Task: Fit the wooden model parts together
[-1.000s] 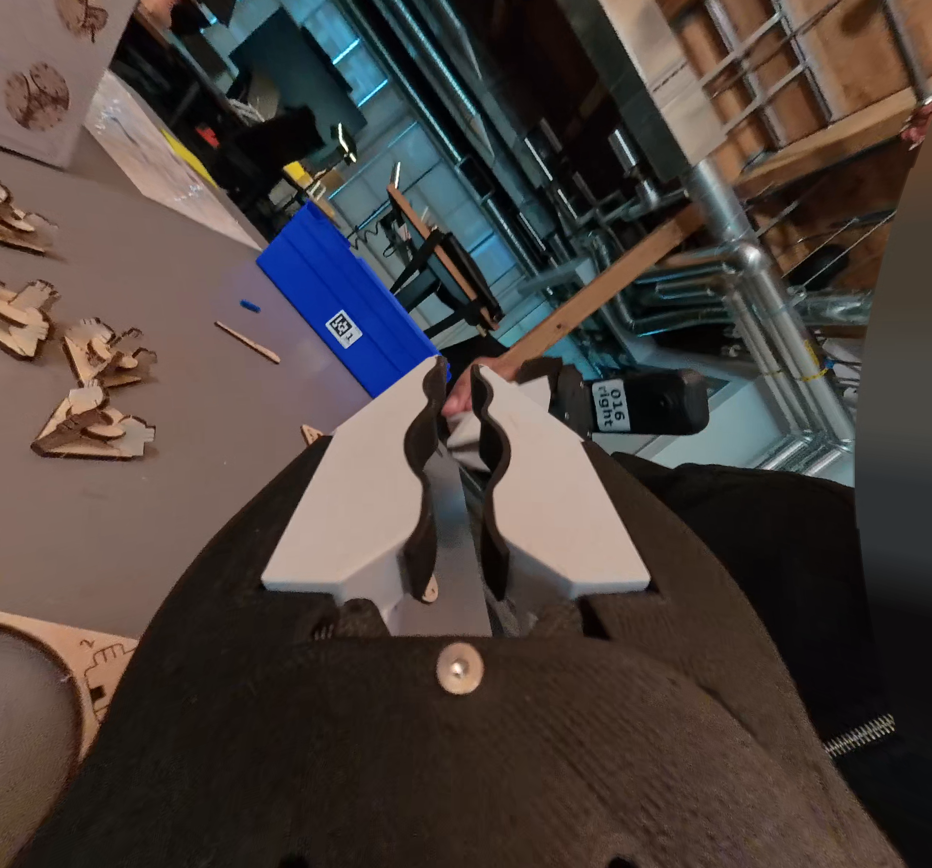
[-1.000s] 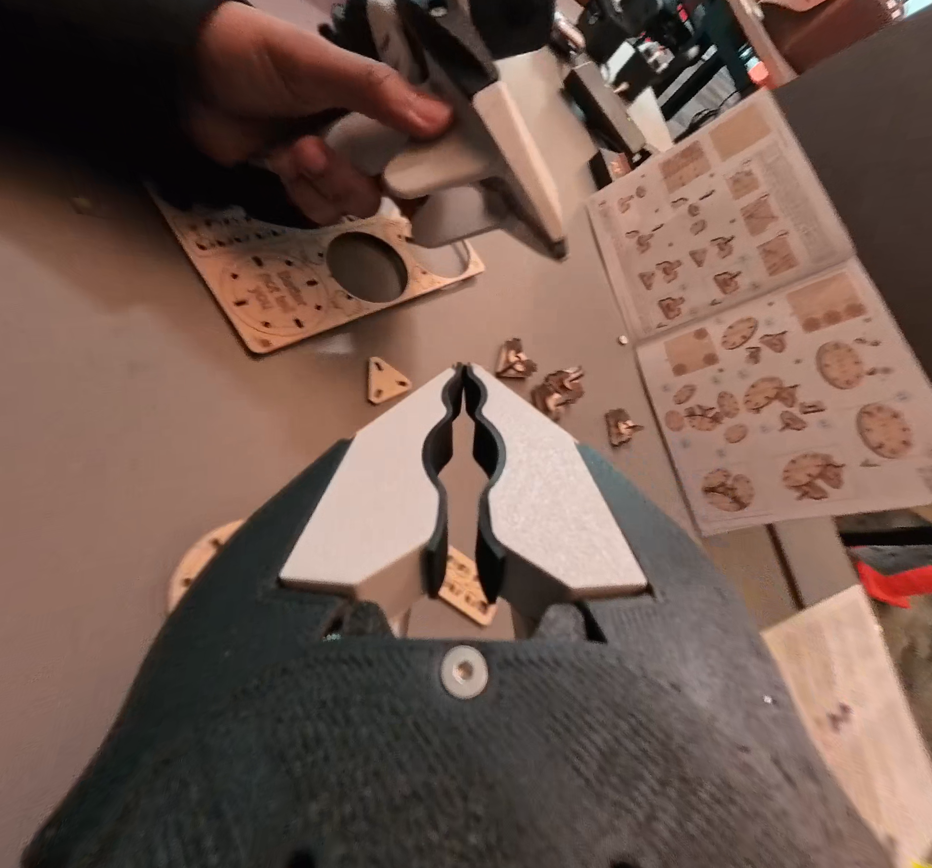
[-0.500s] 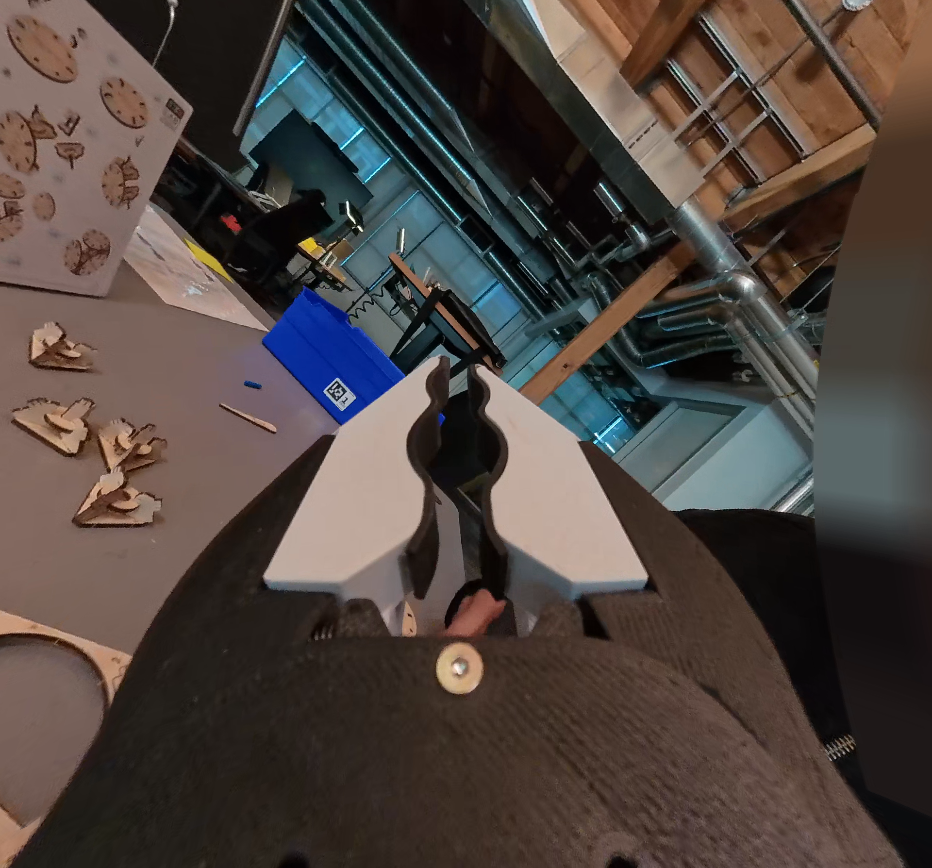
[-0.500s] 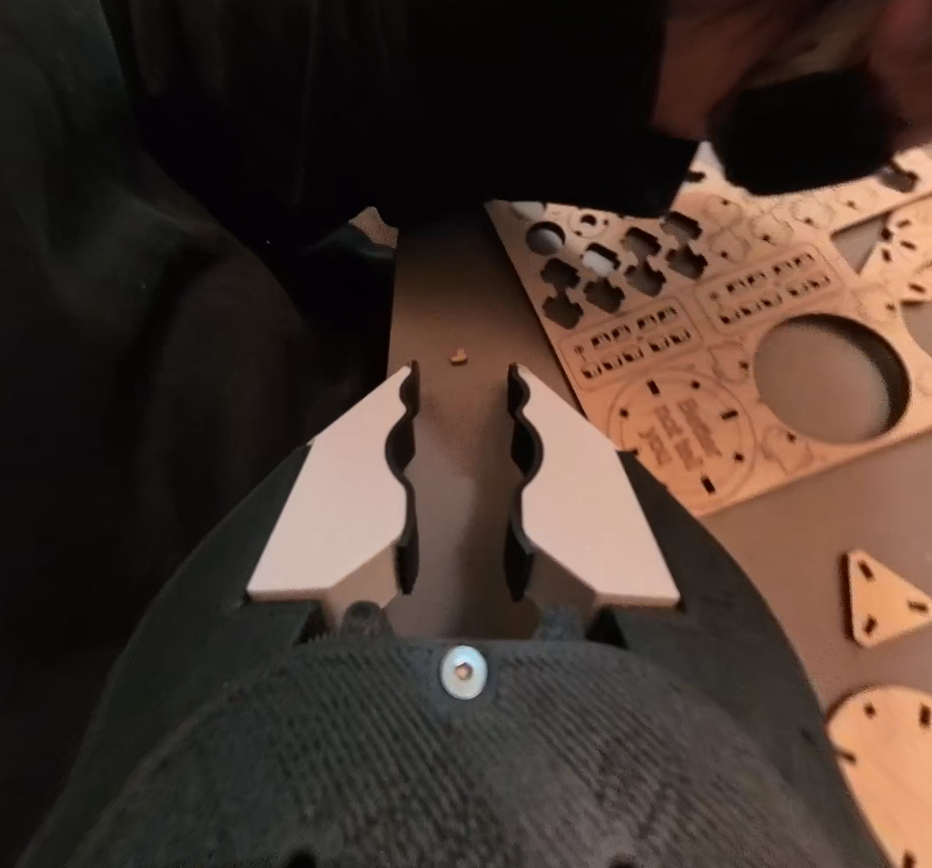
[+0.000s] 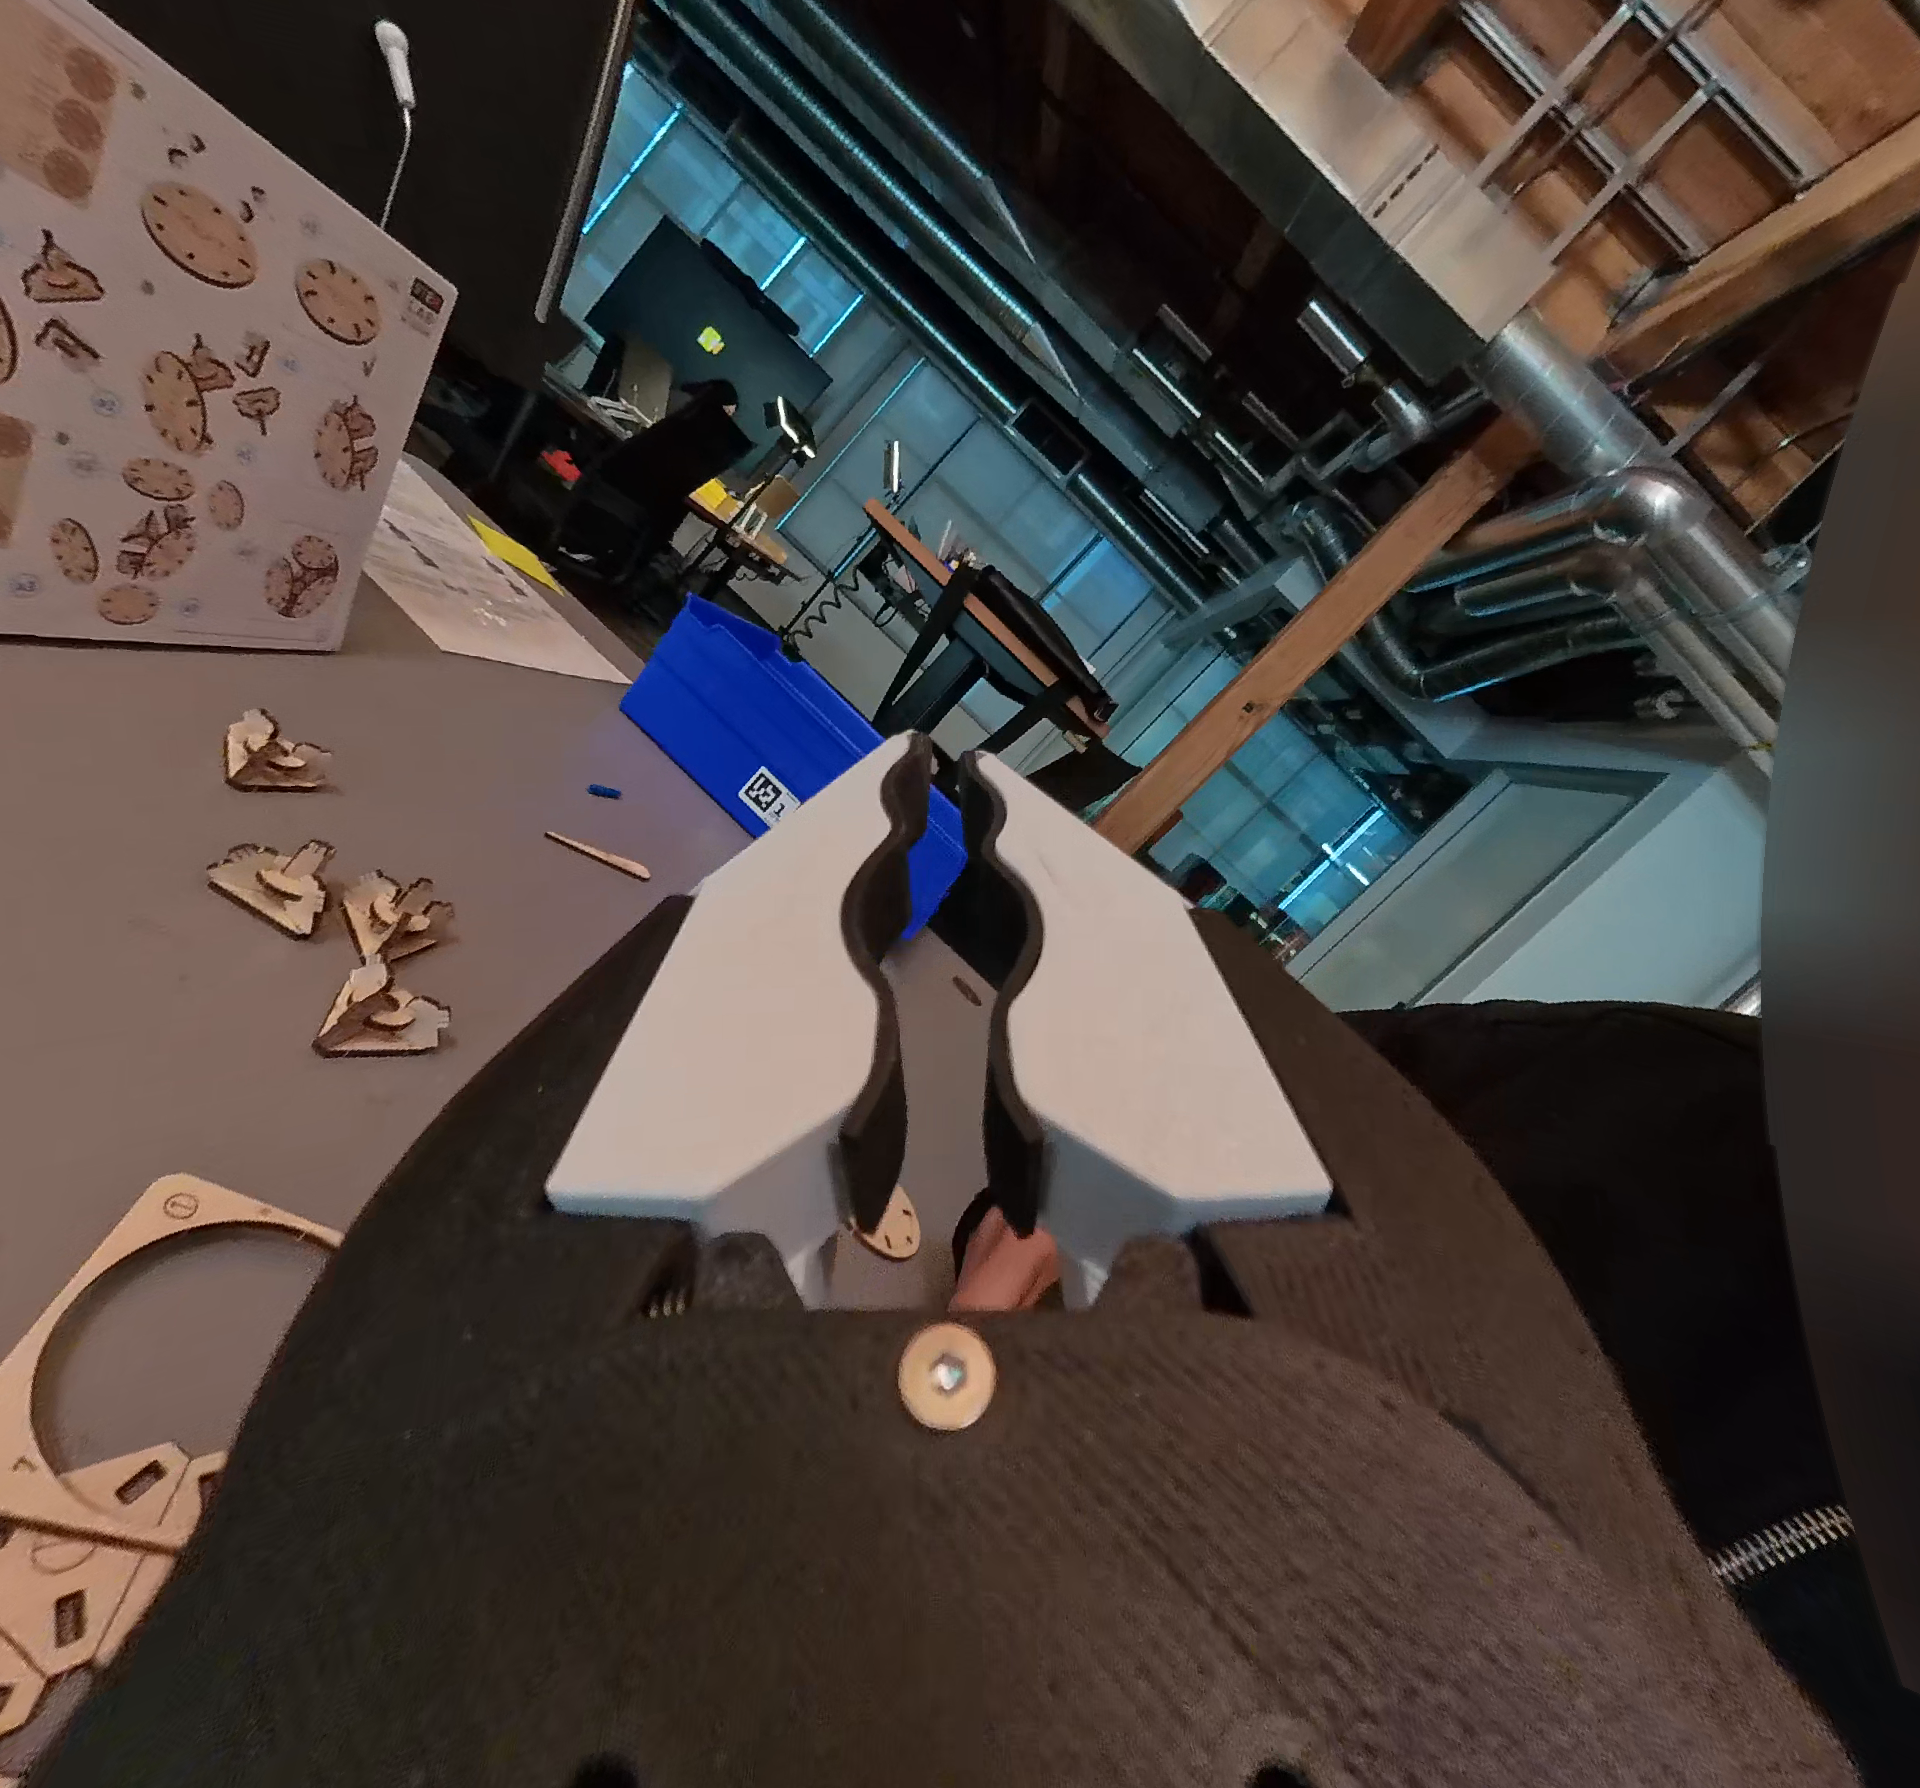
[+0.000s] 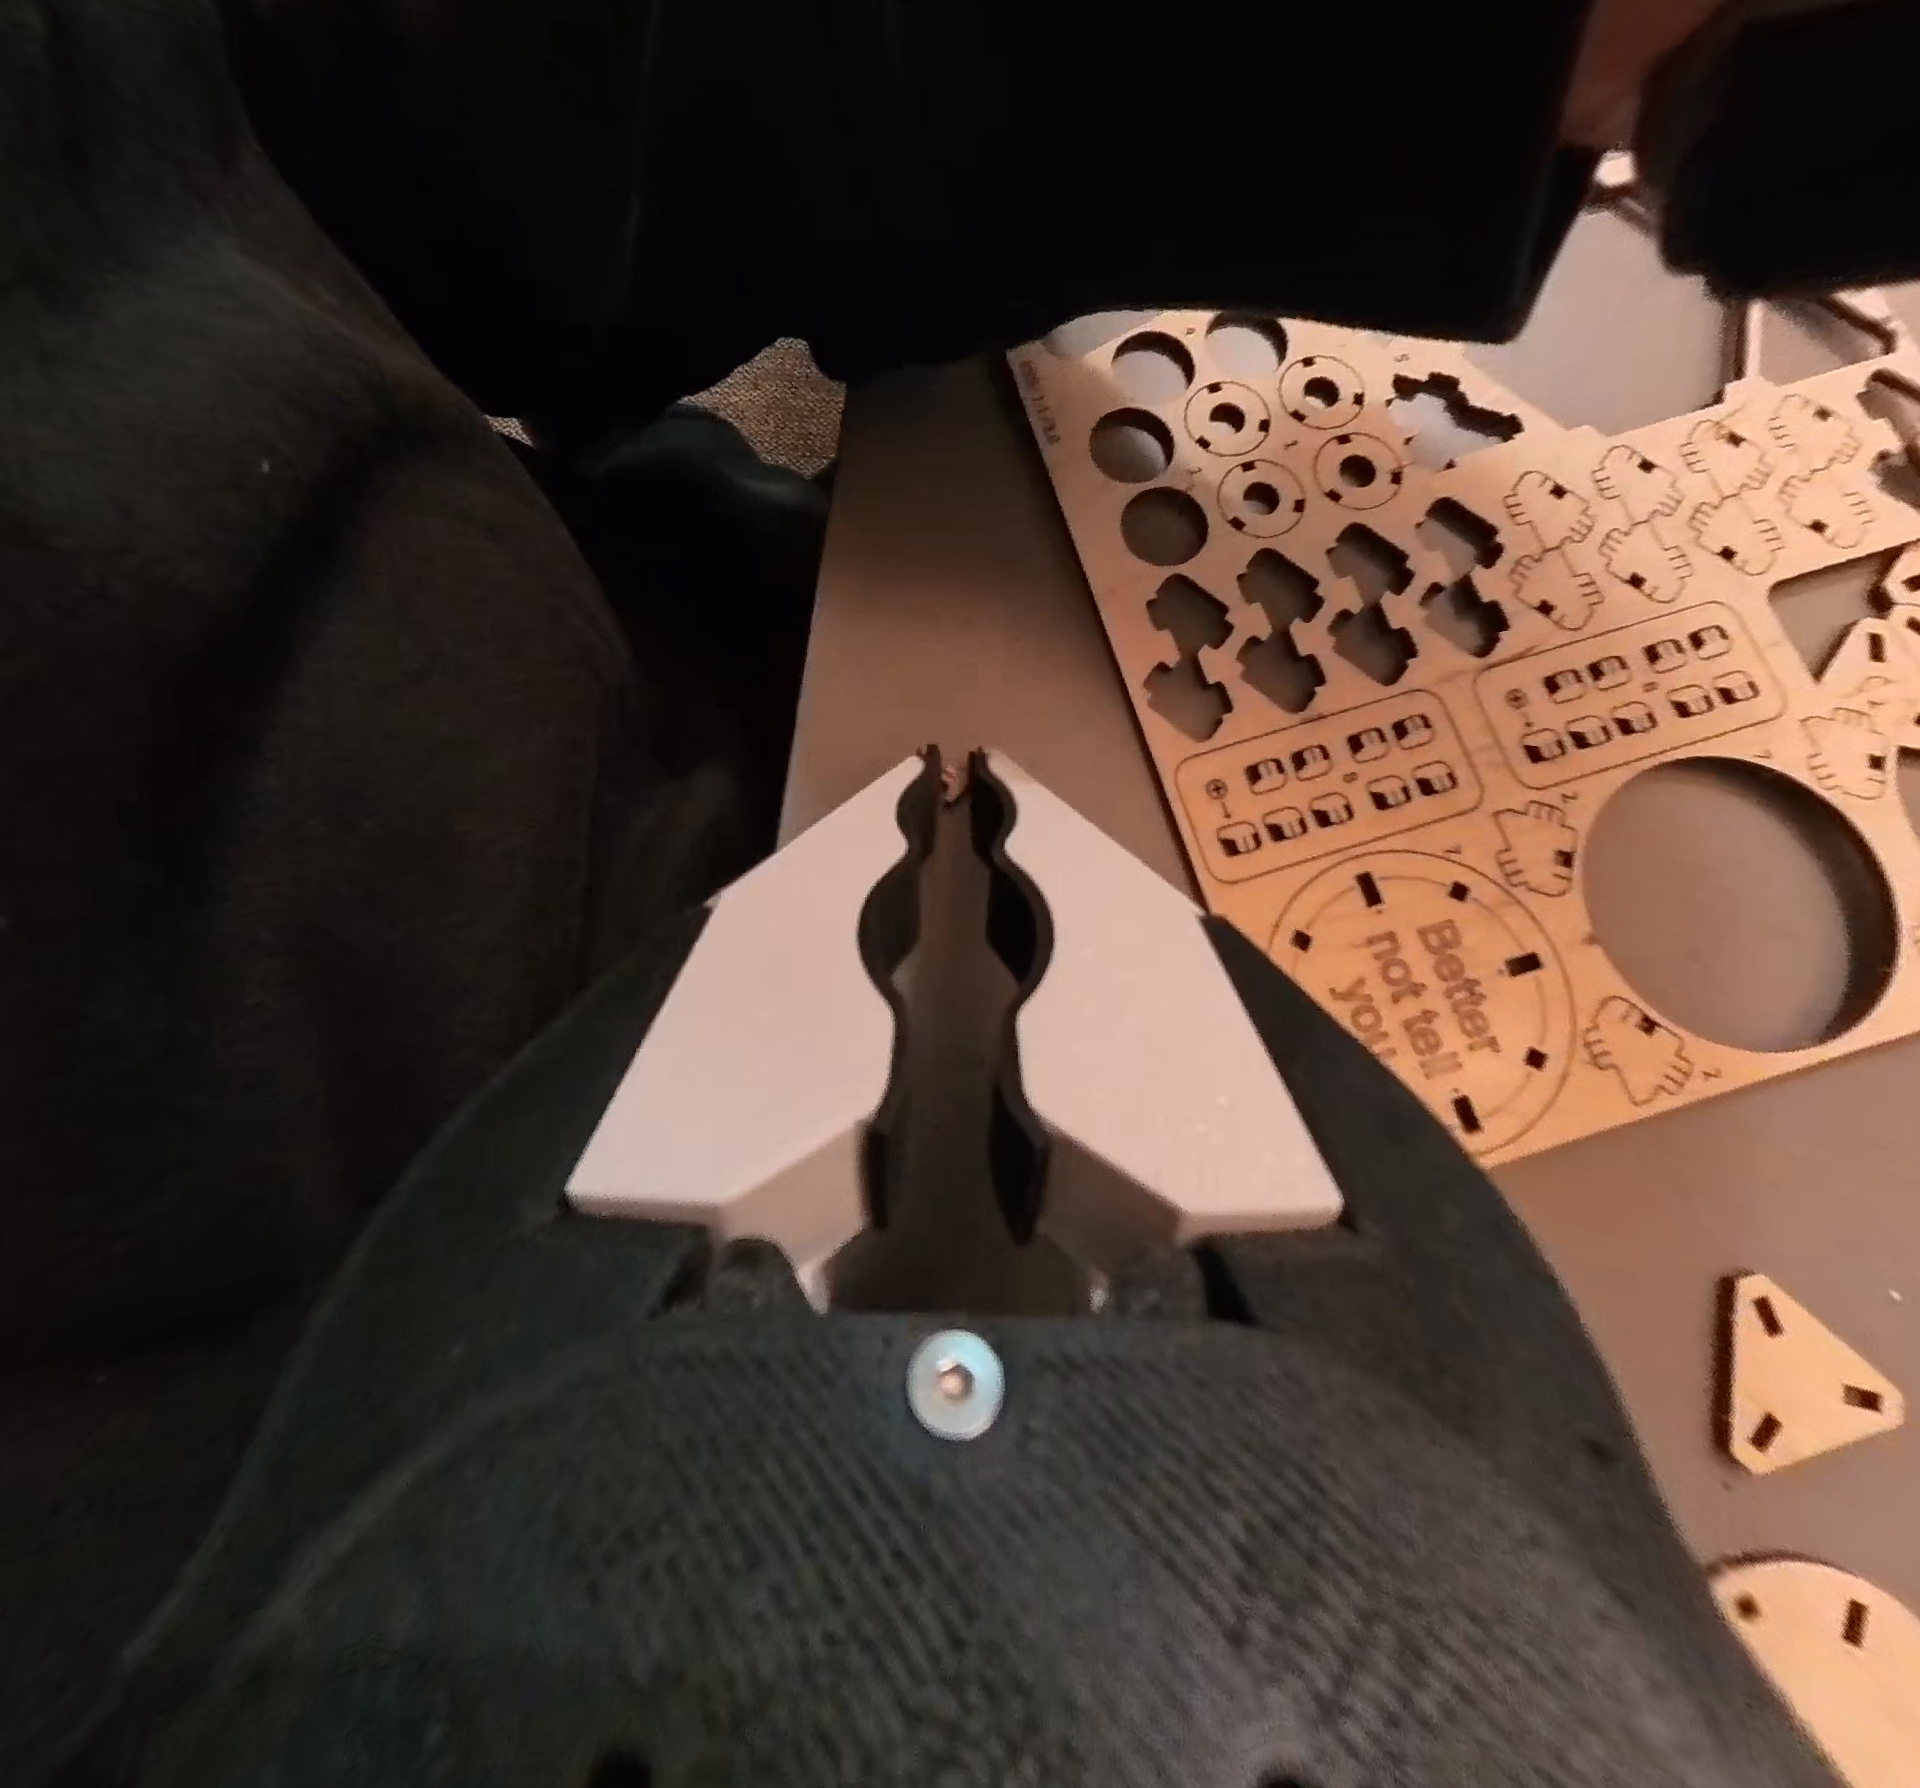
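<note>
My right gripper (image 6: 948,770) is shut on a tiny wooden bit (image 6: 949,784), pinched between its very tips just over the grey table (image 6: 914,595), close to the table's near edge. A laser-cut wooden sheet (image 6: 1351,803) with punched-out shapes lies just to its right. My left gripper (image 5: 940,764) is shut with nothing between its tips. It is raised over the table (image 5: 156,1063) and points past a blue bin (image 5: 748,720) into the room. Several small assembled wooden pieces (image 5: 379,1016) lie to its left.
A person's dark clothing (image 6: 312,699) fills the left and top of the right wrist view. A triangular wooden piece (image 6: 1070,1395) and a round disc (image 6: 1829,1655) lie at the right. The left wrist view shows a printed instruction sheet (image 5: 187,388), a thin wooden stick (image 5: 597,855) and a cut-out sheet (image 5: 156,1323). Tip to tip, the grippers are about 25 centimeters apart.
My right gripper swung from the table's middle to its near edge, opened around the tiny wooden bit lying there, then shut on it. My left gripper tilted a little and stayed shut.
</note>
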The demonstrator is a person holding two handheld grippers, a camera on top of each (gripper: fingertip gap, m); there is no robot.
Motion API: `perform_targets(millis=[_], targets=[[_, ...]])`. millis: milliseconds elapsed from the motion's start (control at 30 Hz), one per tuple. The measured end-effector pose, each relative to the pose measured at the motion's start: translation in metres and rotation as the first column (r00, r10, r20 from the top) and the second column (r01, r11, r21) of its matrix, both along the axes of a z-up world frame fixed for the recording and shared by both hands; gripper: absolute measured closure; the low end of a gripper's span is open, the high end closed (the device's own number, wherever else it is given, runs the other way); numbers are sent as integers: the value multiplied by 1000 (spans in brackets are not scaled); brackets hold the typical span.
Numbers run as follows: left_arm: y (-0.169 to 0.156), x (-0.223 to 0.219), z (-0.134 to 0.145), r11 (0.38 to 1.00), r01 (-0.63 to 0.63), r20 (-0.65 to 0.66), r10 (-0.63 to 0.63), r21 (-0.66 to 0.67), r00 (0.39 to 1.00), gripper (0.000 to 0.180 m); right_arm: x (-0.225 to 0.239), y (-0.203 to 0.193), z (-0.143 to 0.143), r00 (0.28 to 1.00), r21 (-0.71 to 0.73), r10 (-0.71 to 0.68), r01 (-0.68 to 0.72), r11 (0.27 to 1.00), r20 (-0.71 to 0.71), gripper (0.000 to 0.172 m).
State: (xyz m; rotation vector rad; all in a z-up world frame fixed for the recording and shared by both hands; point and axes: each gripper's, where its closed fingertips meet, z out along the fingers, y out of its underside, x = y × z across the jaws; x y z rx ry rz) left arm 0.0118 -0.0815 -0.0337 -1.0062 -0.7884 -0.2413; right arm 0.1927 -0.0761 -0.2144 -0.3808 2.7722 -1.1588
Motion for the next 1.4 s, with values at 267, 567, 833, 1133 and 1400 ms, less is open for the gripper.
perform_targets(millis=[267, 567, 833, 1133, 1400], targets=[[15, 0, -15, 998, 48, 15, -47, -42, 999, 173, -78, 4, 71, 951, -356, -276, 212, 910, -141, 169], [72, 43, -2, 897, 425, -64, -420, 124, 905, 164, -135, 49, 157, 642, -615, -529, 113, 780, -554, 169], [76, 44, -5, 883, 440, -54, -437, 163, 898, 163, -136, 63, 170, 604, -678, -604, 138, 722, -520, 168], [85, 54, -10, 857, 499, -26, -500, 126, 866, 168, -131, 65, 171, 583, -671, -597, 115, 732, -551, 169], [83, 61, -10, 806, 564, -25, -570, 180, 822, 175, -126, 64, 169, 606, -665, -561, 69, 743, -564, 168]])
